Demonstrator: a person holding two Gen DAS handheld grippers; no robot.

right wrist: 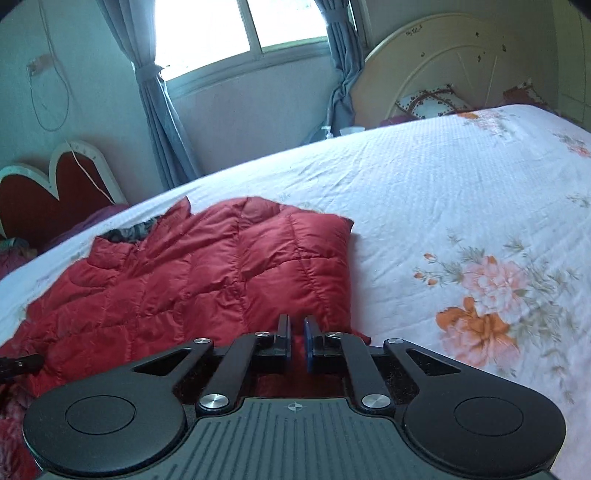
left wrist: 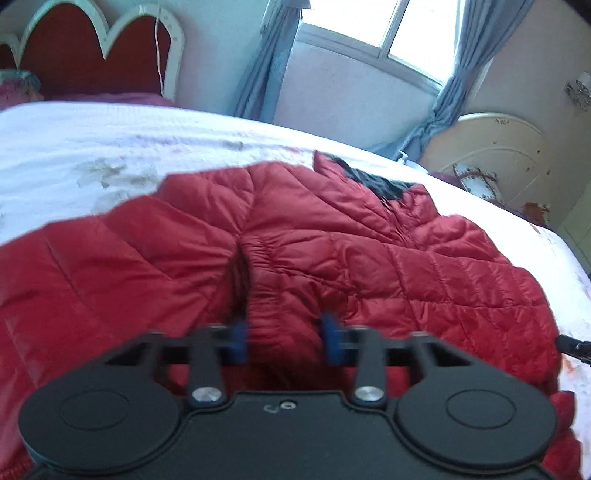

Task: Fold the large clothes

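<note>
A red quilted puffer jacket (left wrist: 332,251) lies spread on the white floral bedsheet (left wrist: 92,140), with dark lining showing at its collar (left wrist: 373,181). My left gripper (left wrist: 283,338) is low on the jacket, and a bulge of red fabric is squeezed between its blue pads (left wrist: 236,341). In the right wrist view the jacket (right wrist: 184,280) fills the lower left, one part folded over on top. My right gripper (right wrist: 297,332) sits at the jacket's near right corner. Its fingers are almost together, pinching a thin edge of the fabric. The bedsheet (right wrist: 443,192) lies bare to its right.
A red heart-shaped headboard (left wrist: 85,51) stands beyond the bed's far side. A cream round headboard (right wrist: 443,62) with a patterned pillow (right wrist: 424,103) is at the bed's head. Window (right wrist: 240,33) and blue curtains (right wrist: 162,122) back the scene. A black part of the other gripper (left wrist: 570,347) shows at the jacket's right edge.
</note>
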